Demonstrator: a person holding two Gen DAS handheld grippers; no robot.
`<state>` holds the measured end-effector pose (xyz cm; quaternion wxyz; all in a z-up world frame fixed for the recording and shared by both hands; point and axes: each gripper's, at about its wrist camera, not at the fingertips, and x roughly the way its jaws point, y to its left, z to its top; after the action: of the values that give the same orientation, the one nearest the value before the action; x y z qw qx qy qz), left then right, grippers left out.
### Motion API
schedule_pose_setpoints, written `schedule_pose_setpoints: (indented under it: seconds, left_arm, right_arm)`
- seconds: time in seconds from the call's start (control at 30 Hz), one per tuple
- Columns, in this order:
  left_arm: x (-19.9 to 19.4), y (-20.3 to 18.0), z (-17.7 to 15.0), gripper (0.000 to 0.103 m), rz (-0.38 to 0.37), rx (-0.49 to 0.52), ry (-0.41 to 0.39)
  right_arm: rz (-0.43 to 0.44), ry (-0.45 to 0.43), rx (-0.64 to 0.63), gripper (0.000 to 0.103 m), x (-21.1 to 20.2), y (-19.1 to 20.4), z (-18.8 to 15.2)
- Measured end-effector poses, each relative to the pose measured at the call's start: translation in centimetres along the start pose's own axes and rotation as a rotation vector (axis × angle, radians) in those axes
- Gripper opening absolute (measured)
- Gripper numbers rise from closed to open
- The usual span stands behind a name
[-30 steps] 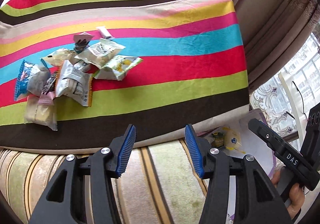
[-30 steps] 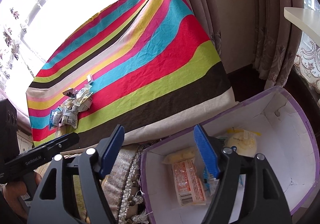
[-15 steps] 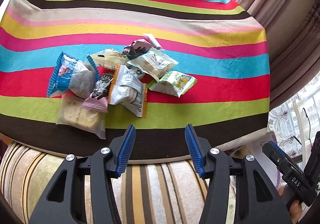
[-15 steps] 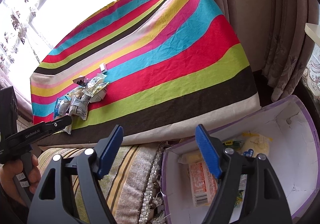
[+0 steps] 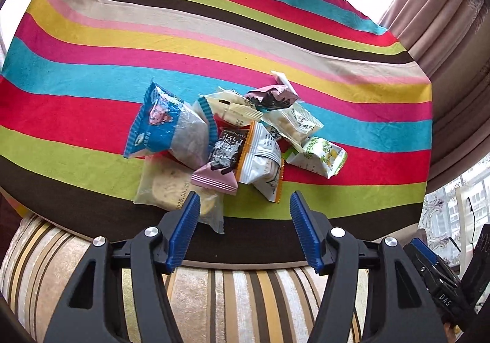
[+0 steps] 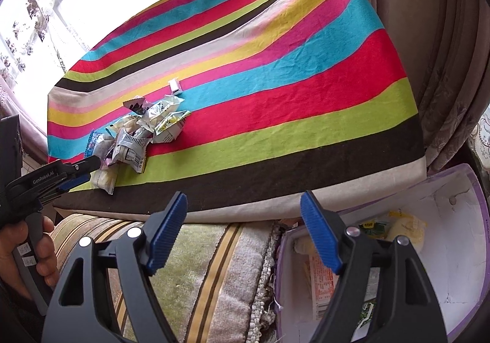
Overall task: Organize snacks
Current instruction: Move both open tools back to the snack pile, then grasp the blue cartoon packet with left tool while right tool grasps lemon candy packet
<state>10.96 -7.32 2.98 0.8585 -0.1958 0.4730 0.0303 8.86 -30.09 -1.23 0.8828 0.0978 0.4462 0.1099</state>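
- Left wrist view: my left gripper [image 5: 245, 232] hangs at the near edge of the pile of small foil and plastic snack packets [image 5: 235, 140], which lies on the brightly striped tablecloth [image 5: 92, 73]. Its blue ribbed pads [image 5: 183, 229] have just been opening; they stand apart with nothing pressed between them.
- Nearest packet: a clear plastic wrapper holding a pale round biscuit [image 5: 171, 189] lies lowest in the heap, partly behind the left pad. Whether they touch, I cannot tell.
- Right wrist view: my right gripper [image 6: 243, 229] has its jaws apart and empty, between the table edge and the purple-rimmed white cardboard box [image 6: 459, 189], where a few packets already lie.
- Handling, as I judge it: the packets should be light, slippery and crinkly, their contents brittle. A hard squeeze on a packet's middle could crush a biscuit.
- Where to hold: I would pinch a flat crimped end seam, for instance on the white packet with orange serrated edges [image 5: 260, 165], which lies on top and nearest the open jaws.
- Risk: overlapping wrappers may drag a neighbour along.
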Motion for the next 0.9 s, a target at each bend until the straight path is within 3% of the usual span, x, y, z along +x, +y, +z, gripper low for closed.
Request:
schedule_pose_setpoints:
  seconds: [0.4, 0.73, 0.9]
  left_arm:
    - [-0.4, 4.4, 1.3, 0.061, 0.000, -0.074, -0.030]
    - [0.0, 7.6, 2.2, 0.060, -0.010, -0.139, -0.026]
    - [0.8, 8.1, 3.6, 0.061, -0.029, -0.117, -0.021]
  right_arm:
    - [0.027, 0.040, 0.011, 0.077, 2.8, 1.0, 0.9]
    - [-0.009, 0.052, -0.160, 0.077, 5.8, 6.5, 4.2]
    - [-0.021, 0.065, -0.239, 0.077, 8.0, 9.1, 6.2]
